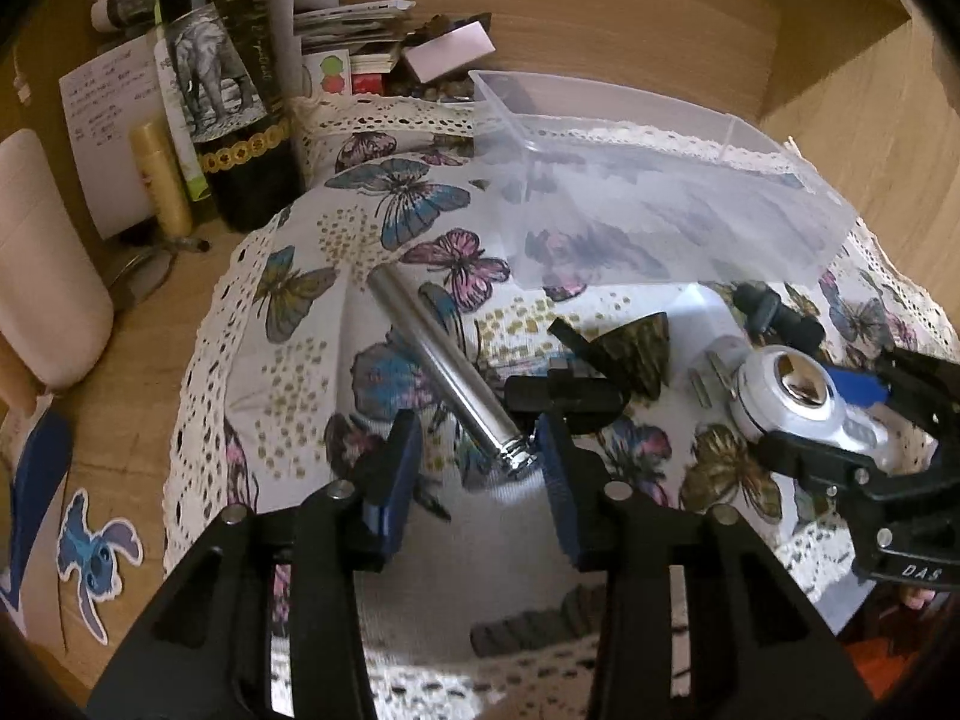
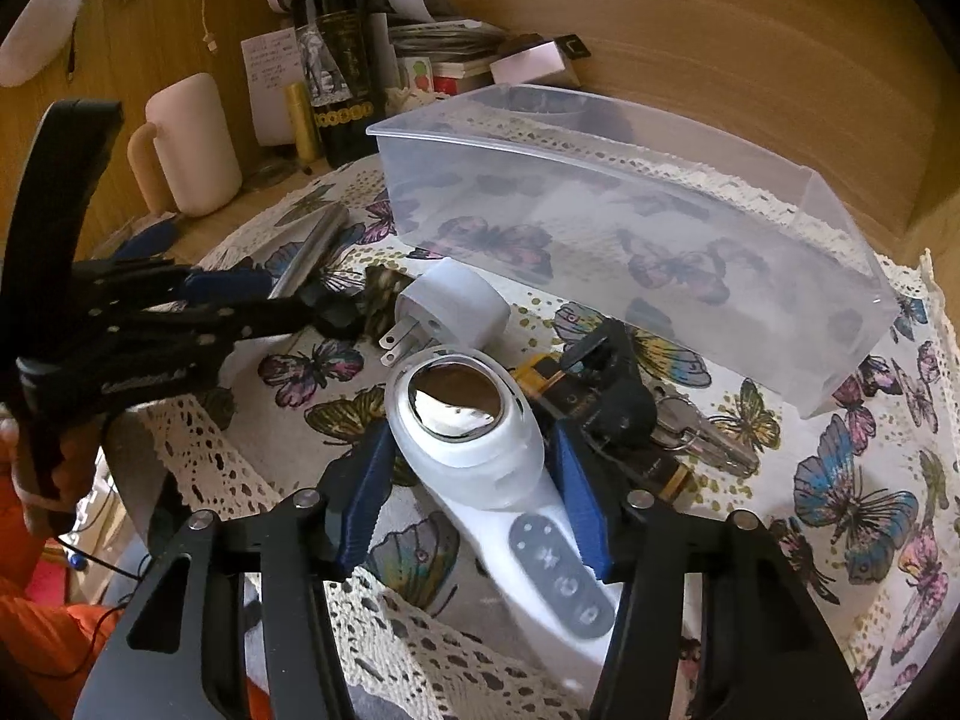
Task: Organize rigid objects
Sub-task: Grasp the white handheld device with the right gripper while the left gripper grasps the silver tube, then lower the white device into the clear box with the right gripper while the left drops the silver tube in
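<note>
Far left on worktop (image 1: pixel 150 312): wine bottle (image 1: pixel 240 120), pink mug (image 2: pixel 192 144). Left tongs (image 1: pixel 474 462) wide, straddling threaded end of steel tube (image 1: pixel 432 354) on butterfly cloth (image 1: pixel 288 396), pads not touching. Black clip (image 1: pixel 564 399) just beyond. Right tongs (image 2: pixel 468 468) wide around head of white handheld device (image 2: pixel 474 420), not clamped. White plug adapter (image 2: pixel 450 306) just beyond, keys (image 2: pixel 702 438) right. Clear plastic bin (image 2: pixel 630 228) far right.
</note>
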`<act>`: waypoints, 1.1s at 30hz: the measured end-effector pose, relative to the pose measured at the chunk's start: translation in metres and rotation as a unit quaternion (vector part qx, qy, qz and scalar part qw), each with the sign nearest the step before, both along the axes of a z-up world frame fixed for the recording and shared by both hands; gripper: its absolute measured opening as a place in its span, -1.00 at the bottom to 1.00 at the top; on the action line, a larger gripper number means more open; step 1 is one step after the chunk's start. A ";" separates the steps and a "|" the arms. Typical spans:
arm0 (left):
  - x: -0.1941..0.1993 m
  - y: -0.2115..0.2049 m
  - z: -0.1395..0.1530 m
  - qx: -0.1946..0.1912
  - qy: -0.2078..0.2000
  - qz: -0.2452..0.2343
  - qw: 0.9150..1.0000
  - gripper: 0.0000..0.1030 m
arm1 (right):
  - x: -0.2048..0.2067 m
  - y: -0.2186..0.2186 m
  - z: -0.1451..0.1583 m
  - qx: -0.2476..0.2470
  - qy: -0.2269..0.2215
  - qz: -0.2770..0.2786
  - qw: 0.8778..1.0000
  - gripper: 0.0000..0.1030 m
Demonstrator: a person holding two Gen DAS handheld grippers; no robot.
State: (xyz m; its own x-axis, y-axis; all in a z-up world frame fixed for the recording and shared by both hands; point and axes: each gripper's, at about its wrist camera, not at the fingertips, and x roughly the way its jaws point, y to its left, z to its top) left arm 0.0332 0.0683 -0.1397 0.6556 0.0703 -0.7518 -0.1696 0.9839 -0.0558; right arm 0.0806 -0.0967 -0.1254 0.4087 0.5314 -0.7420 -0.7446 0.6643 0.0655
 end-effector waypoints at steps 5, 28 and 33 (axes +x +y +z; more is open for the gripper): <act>-0.007 0.007 0.001 -0.009 -0.002 0.000 1.000 -0.64 | 0.000 -0.006 0.004 0.010 -0.004 -0.010 1.000 -0.27; -0.008 -0.001 -0.002 0.028 0.012 -0.011 0.999 -0.12 | 0.007 -0.041 0.041 0.078 -0.044 -0.074 0.993 -0.28; -0.012 -0.001 0.001 0.025 0.006 -0.017 1.000 -0.69 | 0.008 -0.048 0.048 0.086 -0.052 -0.086 0.991 -0.28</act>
State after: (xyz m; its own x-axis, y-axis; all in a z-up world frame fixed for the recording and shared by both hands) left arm 0.0213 0.0669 -0.1384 0.6491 0.0851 -0.7560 -0.1361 0.9907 -0.0053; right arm 0.0889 -0.1448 -0.0778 0.5744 0.5623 -0.5949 -0.6300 0.7677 0.1172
